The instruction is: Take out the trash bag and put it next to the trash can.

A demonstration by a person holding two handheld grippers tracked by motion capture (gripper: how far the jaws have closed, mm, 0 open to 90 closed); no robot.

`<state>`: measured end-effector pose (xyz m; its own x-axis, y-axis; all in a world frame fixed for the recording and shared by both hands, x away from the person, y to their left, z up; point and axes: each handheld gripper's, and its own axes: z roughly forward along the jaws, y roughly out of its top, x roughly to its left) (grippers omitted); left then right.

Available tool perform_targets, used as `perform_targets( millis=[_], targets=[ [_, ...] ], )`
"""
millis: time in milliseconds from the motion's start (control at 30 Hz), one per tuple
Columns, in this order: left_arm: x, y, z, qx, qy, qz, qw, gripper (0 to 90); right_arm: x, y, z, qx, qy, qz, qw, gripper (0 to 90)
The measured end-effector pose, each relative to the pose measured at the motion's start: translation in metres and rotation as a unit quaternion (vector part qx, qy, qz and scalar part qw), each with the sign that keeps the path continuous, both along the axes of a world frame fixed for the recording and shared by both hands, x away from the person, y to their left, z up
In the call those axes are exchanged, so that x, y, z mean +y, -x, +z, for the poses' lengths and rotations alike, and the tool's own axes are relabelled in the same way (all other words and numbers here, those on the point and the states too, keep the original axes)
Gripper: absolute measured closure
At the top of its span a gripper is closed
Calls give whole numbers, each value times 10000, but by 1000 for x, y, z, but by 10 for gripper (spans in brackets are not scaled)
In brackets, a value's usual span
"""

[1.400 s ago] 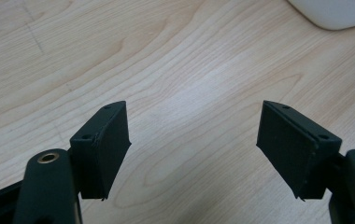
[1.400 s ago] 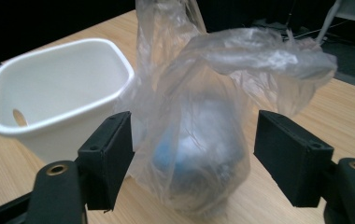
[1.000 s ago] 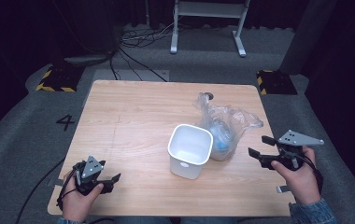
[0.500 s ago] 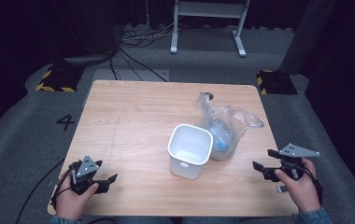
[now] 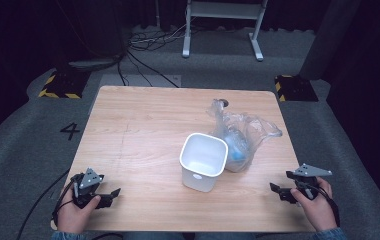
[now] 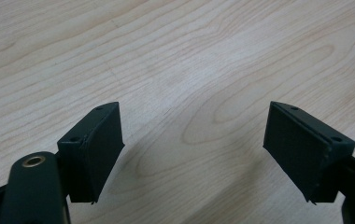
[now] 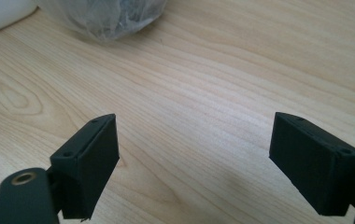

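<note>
Crinkled clear plastic bag (image 5: pixel 243 132) beside square white bin (image 5: pixel 204 161)

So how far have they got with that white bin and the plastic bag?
Nothing looks done: the bin stands open and unlined, and the crumpled bag lies against its far right side with something blue inside. Nothing is in hand: the left gripper and right gripper sit open near the table's near corners, nothing between their jaws. Handling bag and bin probably all remains.
</note>
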<state>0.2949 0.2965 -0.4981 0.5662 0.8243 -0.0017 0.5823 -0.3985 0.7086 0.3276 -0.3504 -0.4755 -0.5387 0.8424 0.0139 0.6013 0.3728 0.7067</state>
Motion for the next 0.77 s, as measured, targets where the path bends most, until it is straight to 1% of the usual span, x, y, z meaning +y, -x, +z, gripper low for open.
perform_targets(
  millis=[67,133,200,267,300,333,367,400,767],
  targets=[
    [2,0,-2,23,-17,10,10000,193,0,0,-5,41,-12,3,10000,158],
    [3,-1,-4,38,-19,29,10000,192,1,-1,-11,70,56,21,10000,159],
    [5,-1,-7,51,64,59,9999,182,1,-1,-17,102,82,29,9999,159],
    [6,-2,-7,26,44,-36,10000,172,1,-1,-22,106,55,-6,9999,159],
    [7,-2,-8,6,44,-73,10000,166,1,-1,-24,91,61,-19,9999,150],
    [7,-2,-8,9,69,-94,9999,152,1,0,-27,-36,85,-61,9999,135],
    [7,-2,-8,10,72,-91,9999,150,1,0,-28,-103,51,-67,9999,123],
    [7,-2,-8,7,70,-96,9999,148,1,0,-29,-133,31,-66,9999,122],
    [7,-3,-8,0,39,-83,10000,141,1,0,-30,-141,49,-97,9998,108]
  ],
)
